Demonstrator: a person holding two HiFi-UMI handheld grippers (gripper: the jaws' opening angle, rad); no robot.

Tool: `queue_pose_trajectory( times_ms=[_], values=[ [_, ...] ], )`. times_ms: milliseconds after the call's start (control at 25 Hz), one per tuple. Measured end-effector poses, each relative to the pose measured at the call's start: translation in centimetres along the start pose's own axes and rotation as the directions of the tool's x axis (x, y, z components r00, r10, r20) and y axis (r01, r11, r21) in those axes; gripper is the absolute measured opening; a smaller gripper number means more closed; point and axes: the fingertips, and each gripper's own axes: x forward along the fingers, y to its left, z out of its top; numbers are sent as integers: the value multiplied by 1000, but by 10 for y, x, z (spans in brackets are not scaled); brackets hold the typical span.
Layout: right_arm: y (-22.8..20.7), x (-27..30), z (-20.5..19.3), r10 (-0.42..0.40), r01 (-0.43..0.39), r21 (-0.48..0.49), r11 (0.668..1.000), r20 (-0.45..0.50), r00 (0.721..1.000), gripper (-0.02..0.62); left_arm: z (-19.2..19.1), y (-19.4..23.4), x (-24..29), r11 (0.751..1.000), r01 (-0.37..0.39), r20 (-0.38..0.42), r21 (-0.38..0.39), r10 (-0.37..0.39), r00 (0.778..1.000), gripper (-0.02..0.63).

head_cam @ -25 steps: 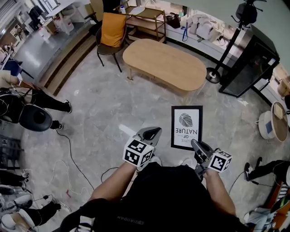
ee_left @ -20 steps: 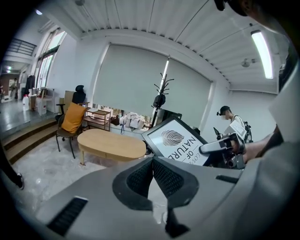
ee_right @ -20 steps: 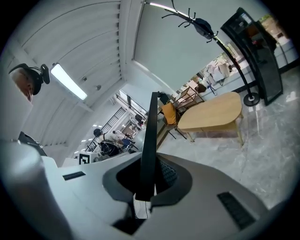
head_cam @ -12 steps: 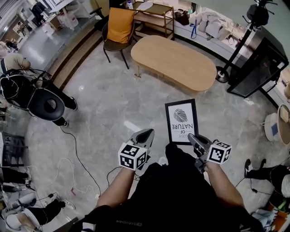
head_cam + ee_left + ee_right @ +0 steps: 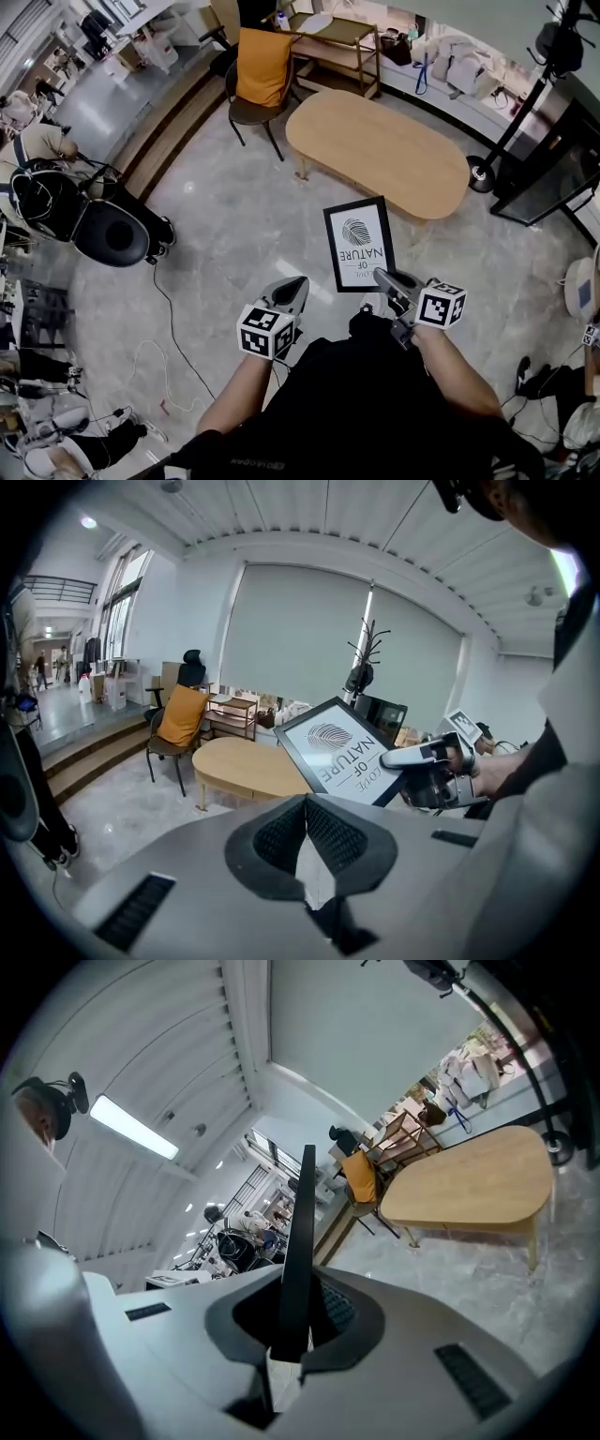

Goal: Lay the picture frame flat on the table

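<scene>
Frame (image 5: 358, 244) carried nearer the table (image 5: 380, 150), edge pinched in right claw (image 5: 380, 276); left claw (image 5: 297, 284) closed, empty.

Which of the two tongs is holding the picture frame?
The right tongs, clamped on one edge of the picture frame. The left tongs are shut on nothing, apart from the frame.

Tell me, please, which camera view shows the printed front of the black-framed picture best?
The left gripper view: the black-framed picture faces that camera, large, its leaf print and lettering clear. The head view shows the front smaller, from above. The right gripper view shows only its thin black edge in the right gripper's claw.
</scene>
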Motion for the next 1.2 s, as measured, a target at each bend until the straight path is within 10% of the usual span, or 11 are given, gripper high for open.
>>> queue_pose_trajectory(
  times_ms=[320,840,1200],
  values=[
    [-60,21,103,-12,13,-45,999,6,1000,20,107,7,105,993,55,41,102,-59,997,5],
    [-129,39,156,-153,146,79,986,82,985,20,143,47,195,983,165,-75,81,-159,984,5],
    [-175,98,220,-306,287,127,949,174,936,20,214,106,294,922,352,-118,159,-336,934,5]
  ],
)
